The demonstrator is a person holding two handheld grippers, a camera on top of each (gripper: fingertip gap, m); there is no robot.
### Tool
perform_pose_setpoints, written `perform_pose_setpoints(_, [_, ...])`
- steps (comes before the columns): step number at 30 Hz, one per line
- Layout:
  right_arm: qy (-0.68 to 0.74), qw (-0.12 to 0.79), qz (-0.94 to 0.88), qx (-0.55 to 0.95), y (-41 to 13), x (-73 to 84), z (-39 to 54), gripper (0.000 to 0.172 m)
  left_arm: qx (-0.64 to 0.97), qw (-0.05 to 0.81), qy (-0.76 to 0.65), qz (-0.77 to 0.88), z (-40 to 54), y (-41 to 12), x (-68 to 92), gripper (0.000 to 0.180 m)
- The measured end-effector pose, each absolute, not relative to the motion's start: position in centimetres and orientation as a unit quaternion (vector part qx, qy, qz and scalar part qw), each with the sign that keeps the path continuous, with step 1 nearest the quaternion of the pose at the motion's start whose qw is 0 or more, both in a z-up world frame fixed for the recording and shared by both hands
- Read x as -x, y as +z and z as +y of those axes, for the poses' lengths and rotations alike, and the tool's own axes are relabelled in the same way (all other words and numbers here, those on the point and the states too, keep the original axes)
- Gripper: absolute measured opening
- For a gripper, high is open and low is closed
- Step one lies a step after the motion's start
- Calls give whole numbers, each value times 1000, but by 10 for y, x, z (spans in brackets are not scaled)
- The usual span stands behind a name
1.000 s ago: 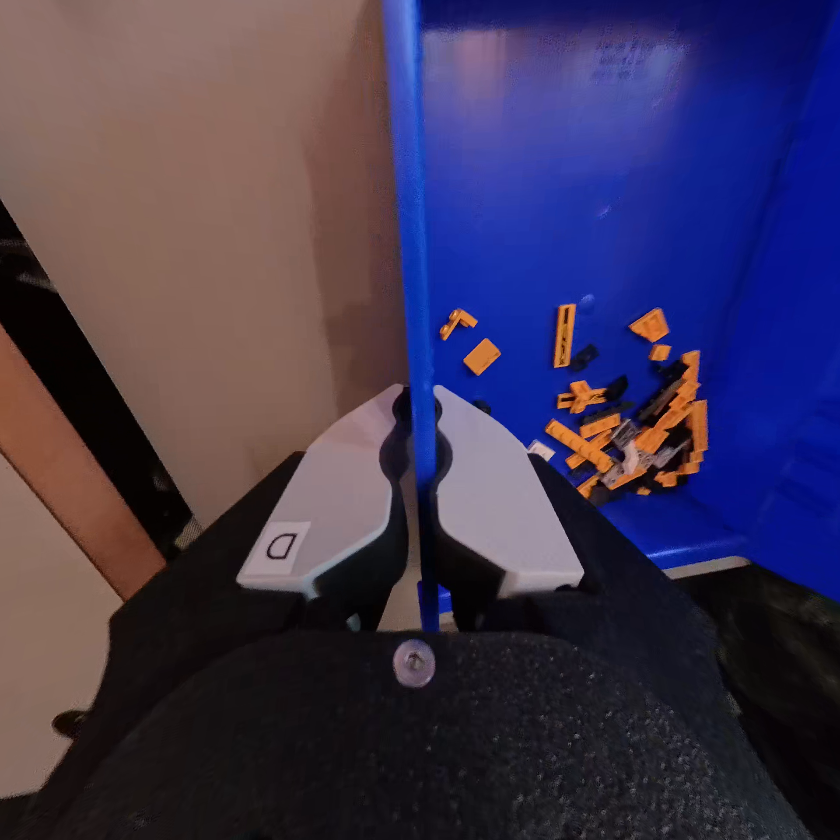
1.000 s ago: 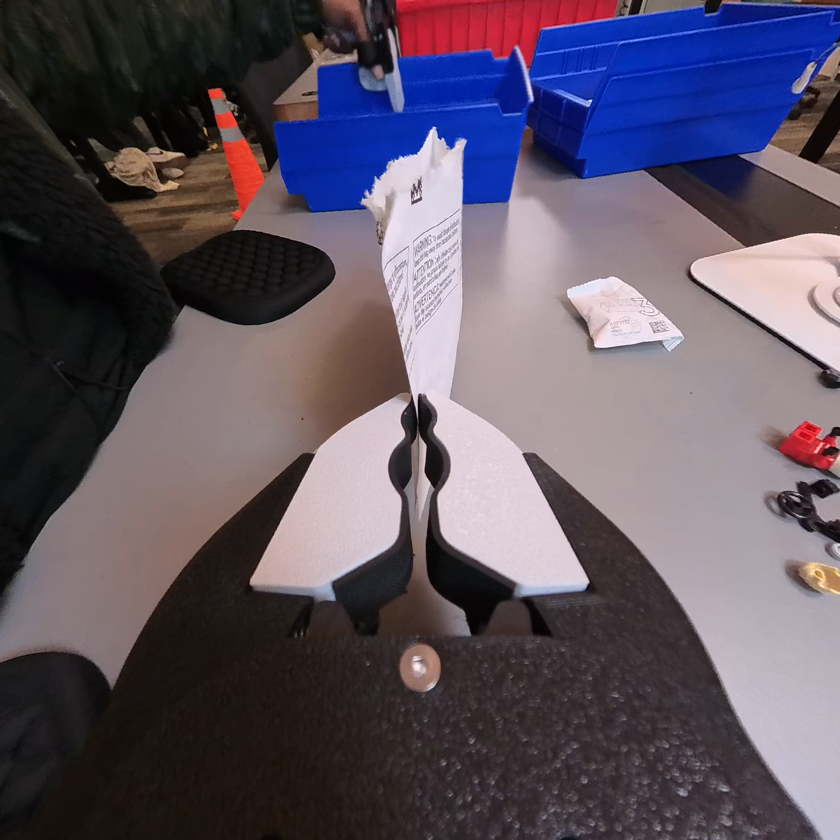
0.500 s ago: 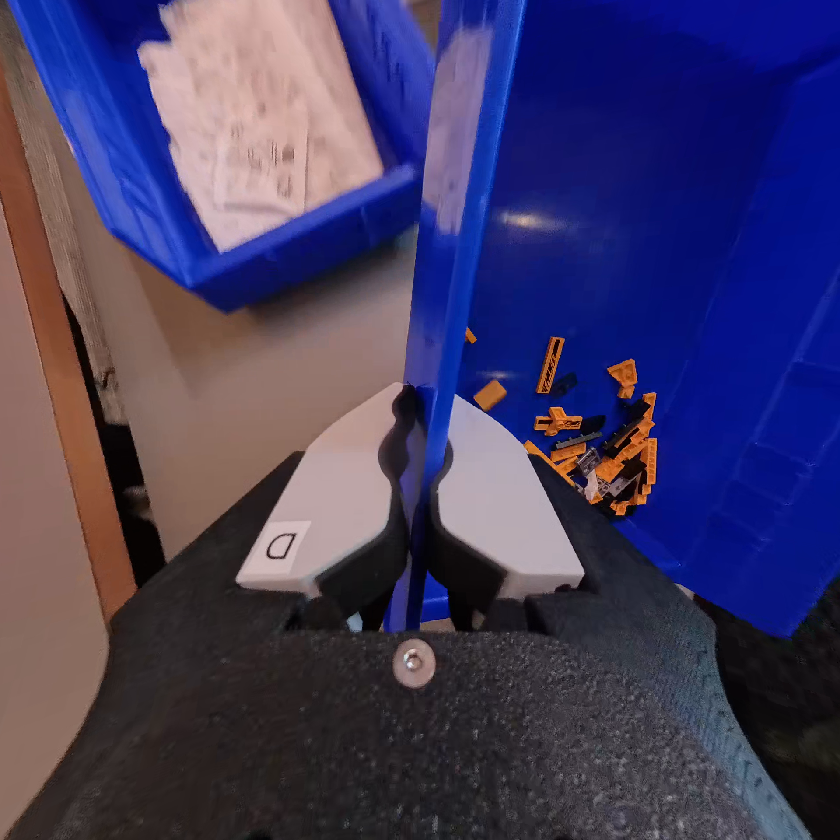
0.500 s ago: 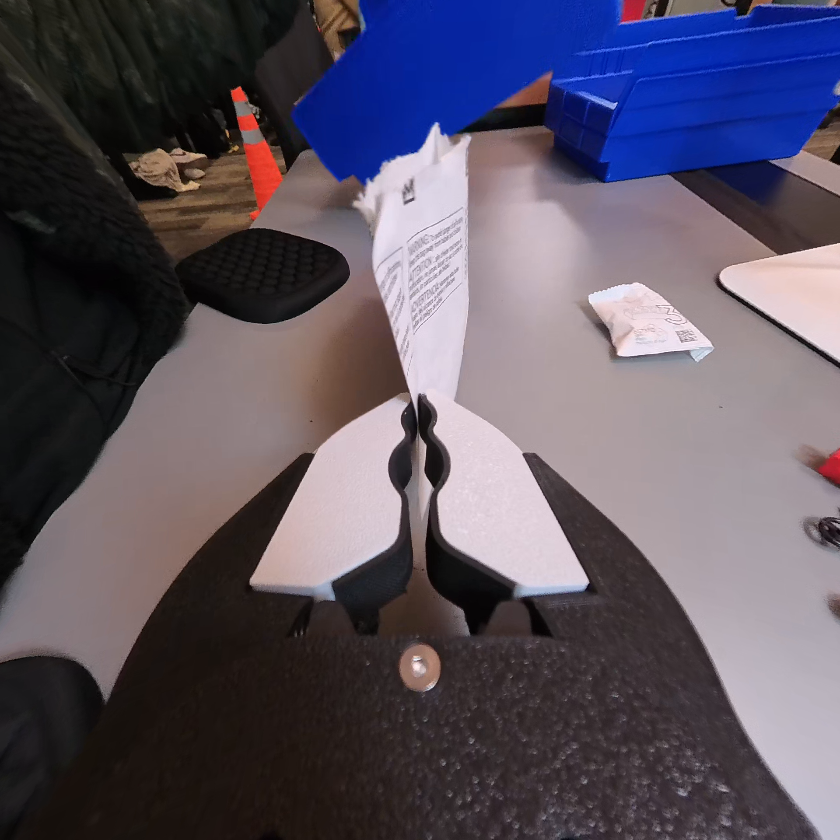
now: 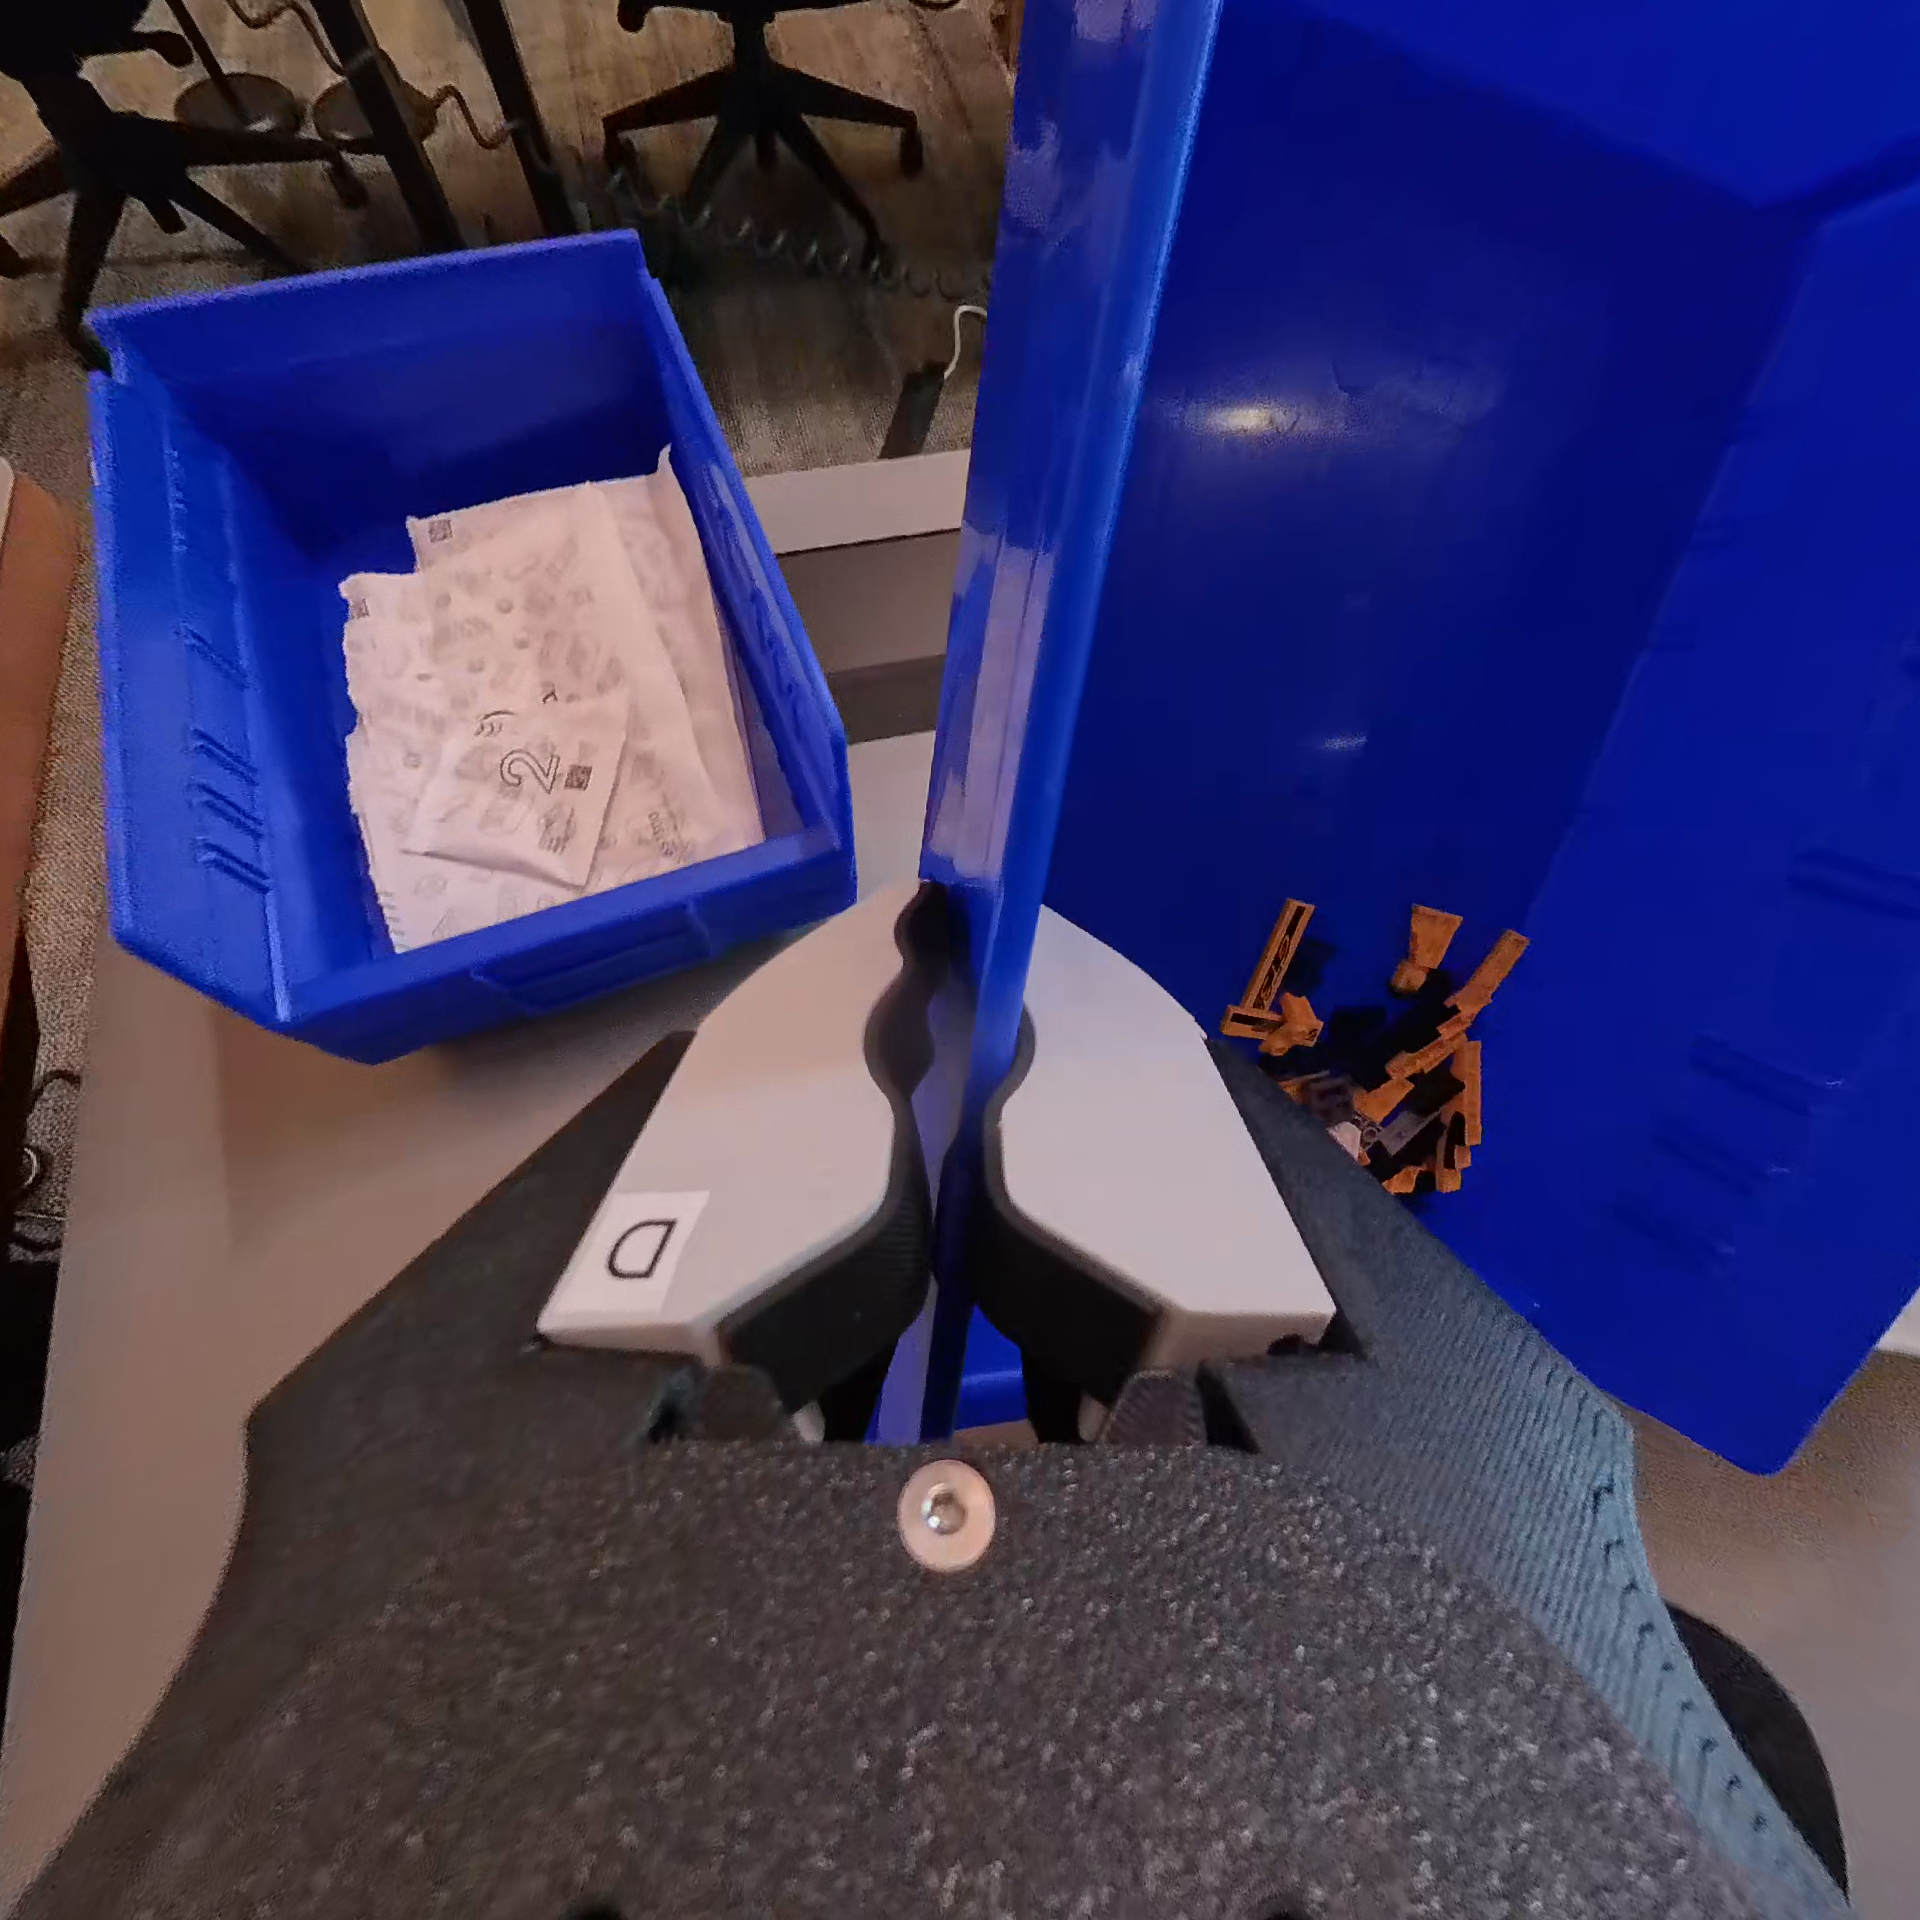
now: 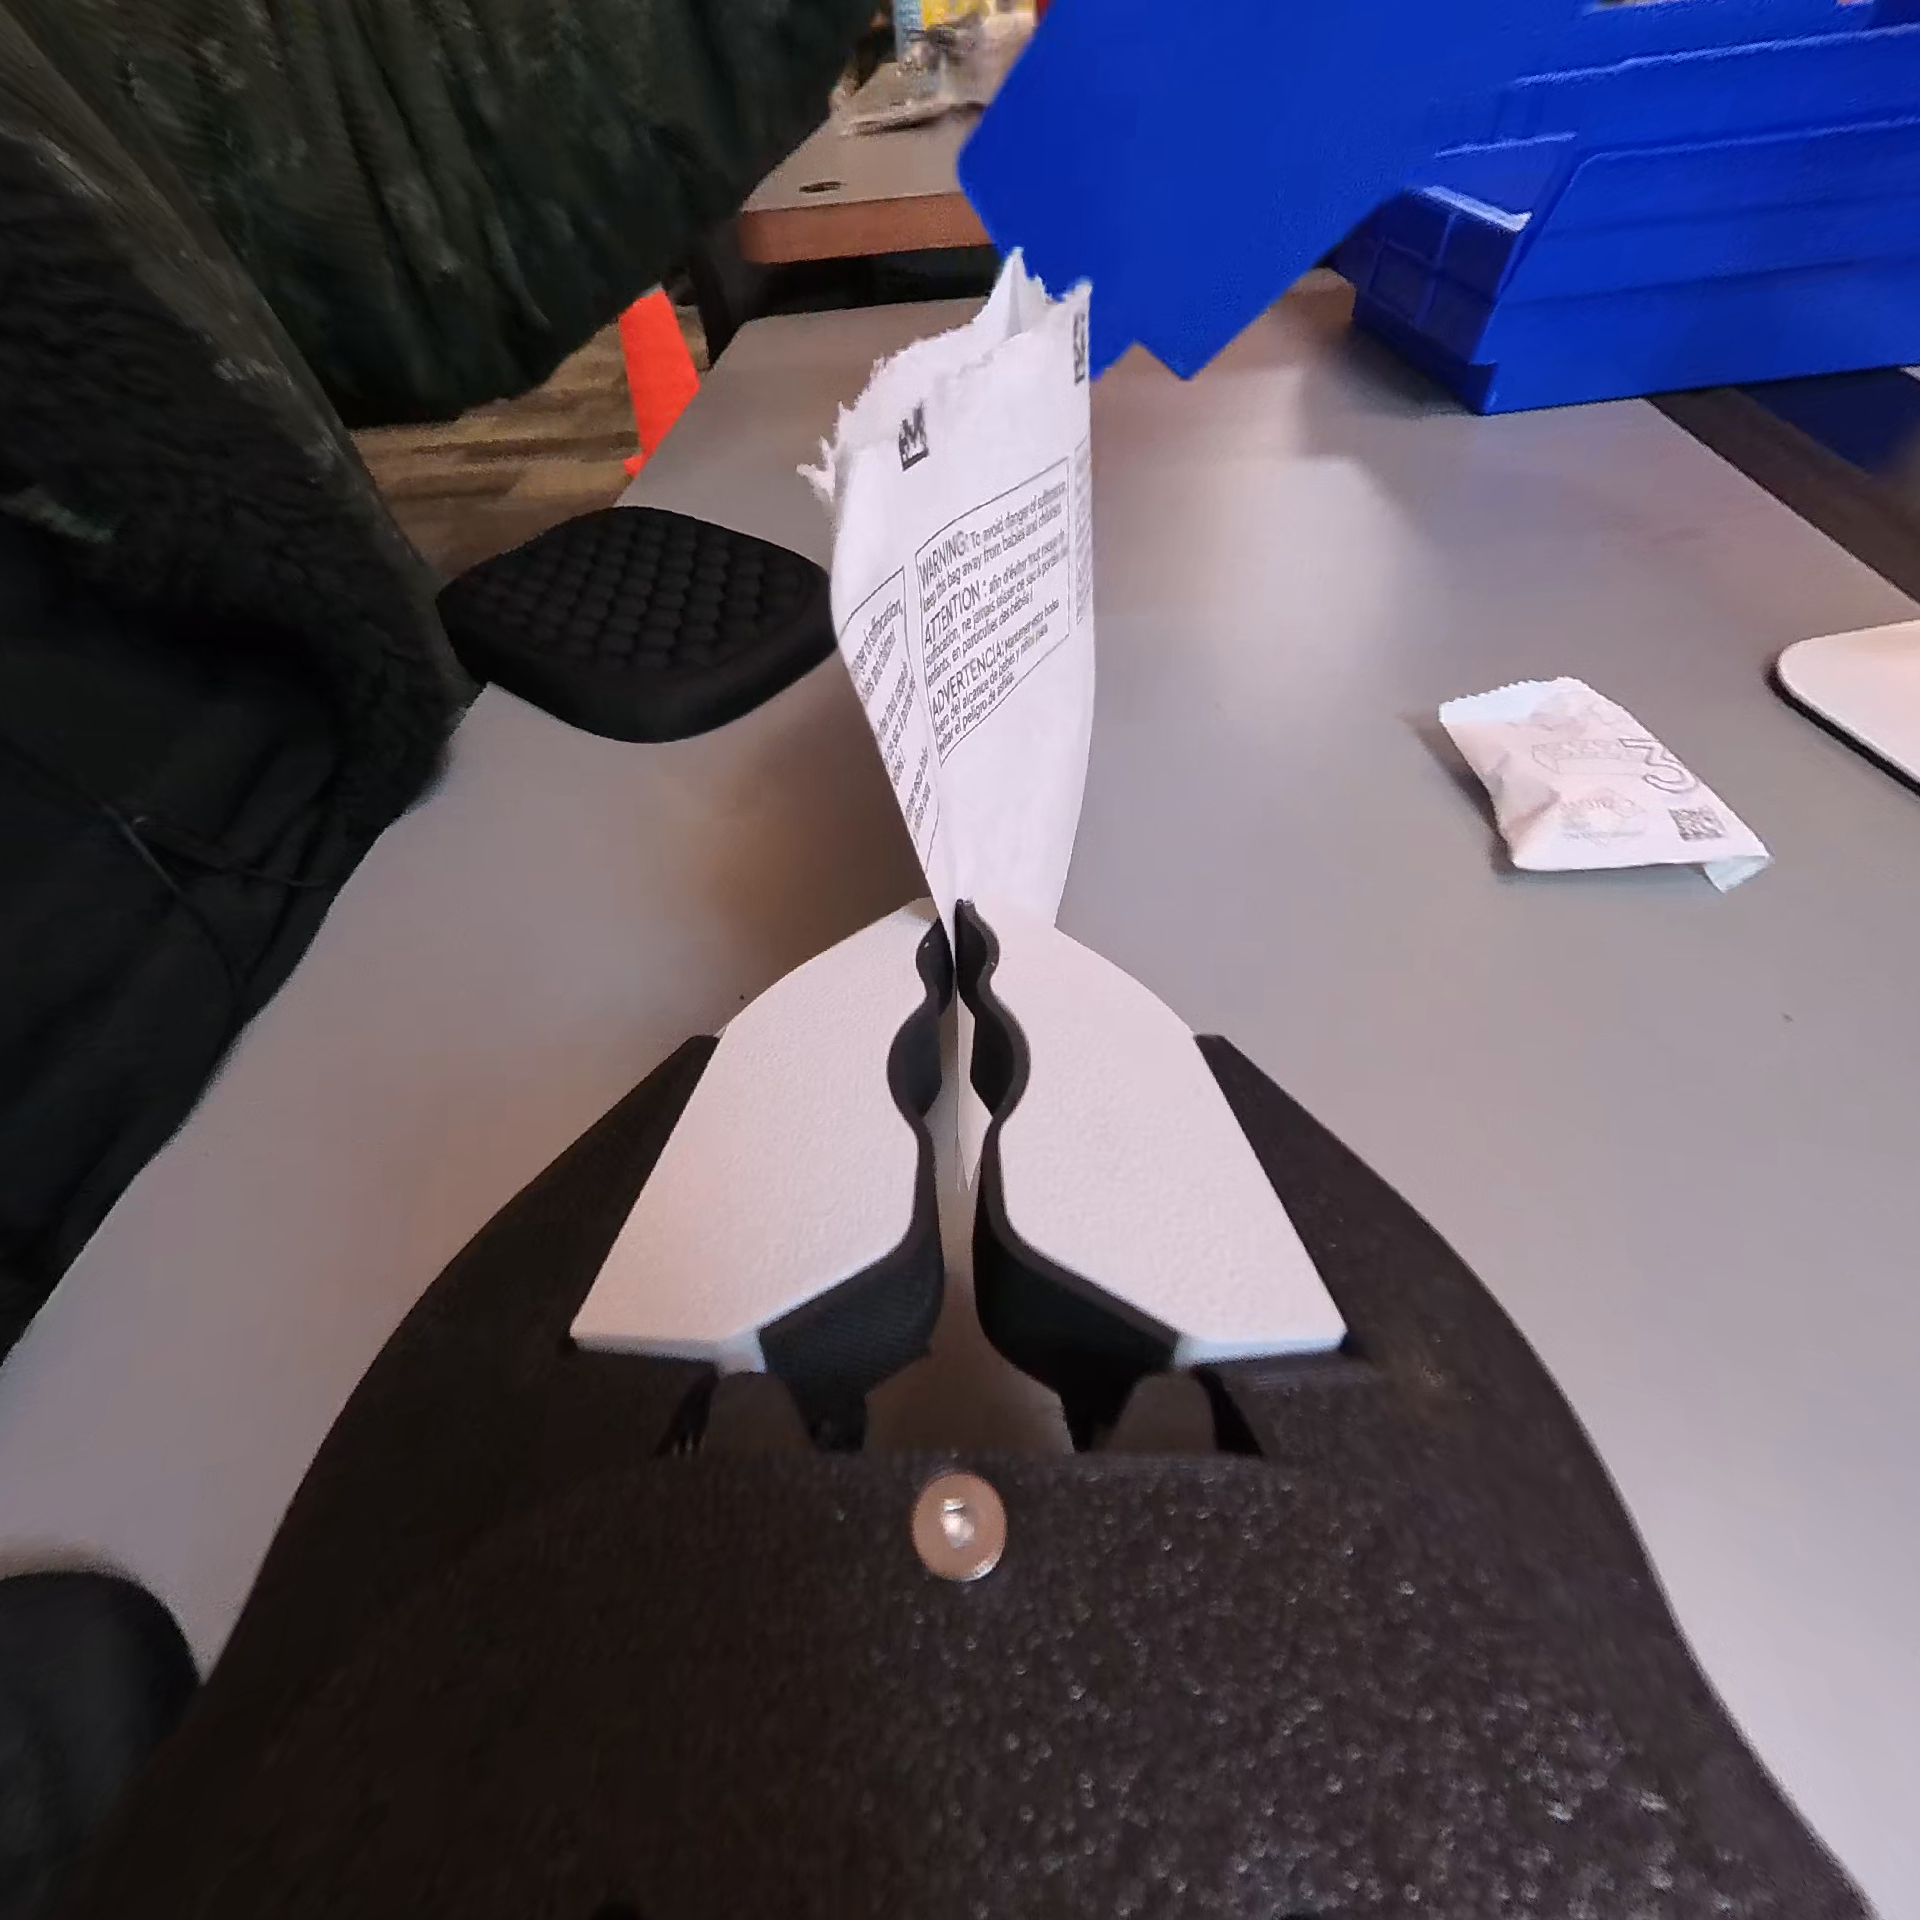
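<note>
Left hand-held gripper (image 5: 961, 925): its two pale fingers pinch the side wall of a tilted blue bin (image 5: 1351, 623), one pad on either face of the wall. The bin is lifted off the grey worktop (image 5: 312, 1195) and runs out of frame at top and right. Small orange and black bricks (image 5: 1382, 1070) lie heaped in its lower corner, partly hidden behind the right finger; single pieces are hard to tell apart. Beside it on the worktop stands a second blue bin (image 5: 208, 727) holding flat white printed bags (image 5: 540, 717).

Right hand-held gripper (image 6: 956, 920): fingers pressed together on the lower corner of a torn white paper bag (image 6: 987, 623), which stands up from the tips, its torn top edge partly covered by the lifted bin's blurred underside (image 6: 1195, 177). Well apart on the worktop lie a sealed white packet (image 6: 1600, 790), a black honeycomb pad (image 6: 644, 613), a white board (image 6: 1860, 686) cut off at the right edge, and stacked blue bins (image 6: 1714, 260) behind.
</note>
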State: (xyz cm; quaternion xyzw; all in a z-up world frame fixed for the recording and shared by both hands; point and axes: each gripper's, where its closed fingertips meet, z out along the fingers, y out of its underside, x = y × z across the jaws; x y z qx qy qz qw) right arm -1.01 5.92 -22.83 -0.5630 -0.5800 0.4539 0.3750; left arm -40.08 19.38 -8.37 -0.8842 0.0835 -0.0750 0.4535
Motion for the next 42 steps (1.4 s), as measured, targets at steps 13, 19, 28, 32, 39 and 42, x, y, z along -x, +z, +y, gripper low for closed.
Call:
perform_pose_setpoints(13, [490,337,-549,588,-228,40,60,0,846,502,-147,100,225,-39,322,6])
perform_pose_setpoints(19, [492,313,-528,616,-234,60,64,0,836,508,-174,110,224,-27,292,6])
perform_pose_setpoints(28, [482,312,-518,634,-239,72,76,0,834,509,-177,120,206,-21,283,6])
perform_pose_setpoints(32, [440,342,-567,606,-242,73,71,0,838,507,-163,117,207,-26,282,6])
perform_pose_setpoints(39, [426,355,-577,600,-240,74,70,0,836,518,-135,117,202,-35,279,6])
perform_pose_setpoints(42, [416,360,-584,597,-242,74,69,0,836,526,-113,113,201,-37,282,7])
